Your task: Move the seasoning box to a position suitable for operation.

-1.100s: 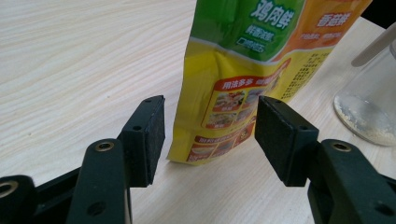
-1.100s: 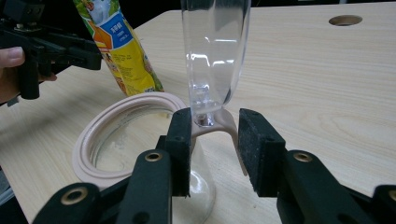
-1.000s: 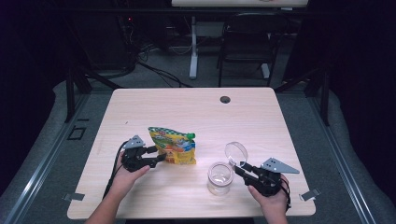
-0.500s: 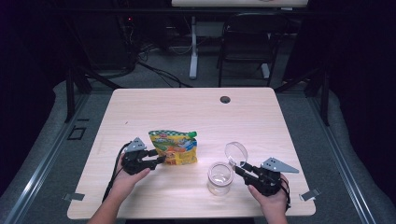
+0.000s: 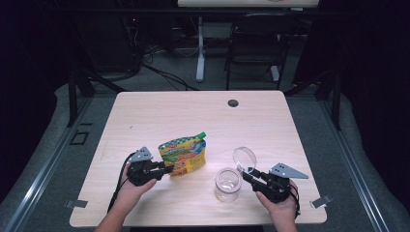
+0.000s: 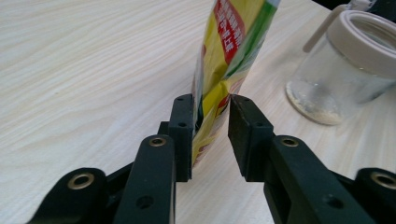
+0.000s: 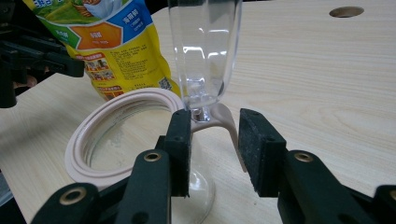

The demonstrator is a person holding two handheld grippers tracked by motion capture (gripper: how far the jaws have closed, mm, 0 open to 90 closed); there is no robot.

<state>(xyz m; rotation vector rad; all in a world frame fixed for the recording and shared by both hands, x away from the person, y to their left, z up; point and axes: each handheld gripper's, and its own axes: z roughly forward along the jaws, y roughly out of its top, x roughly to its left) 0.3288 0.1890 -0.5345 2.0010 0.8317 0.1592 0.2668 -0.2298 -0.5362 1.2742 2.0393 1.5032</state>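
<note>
The left gripper (image 5: 164, 170) has just been closing its jaws, and the yellow snack pouch (image 5: 184, 156) stands between them: in the left gripper view both pads press the pouch's crumpled lower edge. A second ago the pouch lay flatter on the table (image 5: 159, 116); now it stands more upright, its green-capped corner raised. The right gripper (image 5: 247, 175) has not shifted beside the glass jar (image 5: 227, 183); its jaws stand apart around the jar's hinge tab, though I can't quite tell whether either pad touches it. The right gripper view shows the clear lid (image 7: 205, 46) tipped open. The left gripper view alone shows pale crumbs (image 6: 308, 105) in the jar's bottom.
</note>
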